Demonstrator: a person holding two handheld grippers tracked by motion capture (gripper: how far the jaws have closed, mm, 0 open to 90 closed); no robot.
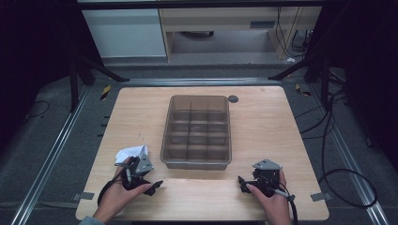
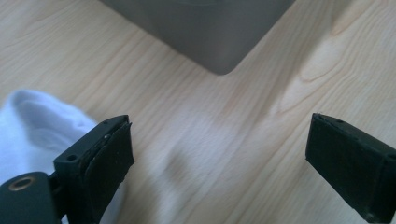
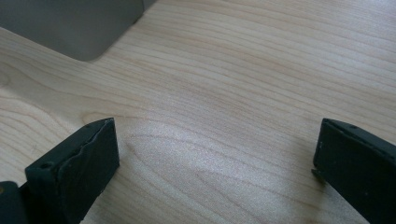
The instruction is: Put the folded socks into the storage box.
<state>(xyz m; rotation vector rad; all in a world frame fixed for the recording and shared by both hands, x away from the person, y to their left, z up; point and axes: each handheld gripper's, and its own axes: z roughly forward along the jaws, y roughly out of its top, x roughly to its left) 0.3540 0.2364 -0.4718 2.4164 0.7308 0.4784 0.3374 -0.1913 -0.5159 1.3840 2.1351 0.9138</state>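
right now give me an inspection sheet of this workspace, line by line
surface: light wooden table, a dark round spot near its far edge
job's things: white cloth lies crumpled on the table left of the bin, beside the left tongs; grey see-through divided bin stands mid-table, compartments look empty
clutter: nothing seen
grippers: left tongs open, bare wood between the jaws, cloth beside one jaw; right tongs open over bare wood, bin corner ahead
cables: a black cable loops on the floor at the right; more hang by the far desk
surroundings: dark stand legs at both far corners, metal rails along the floor, pale cabinet behind
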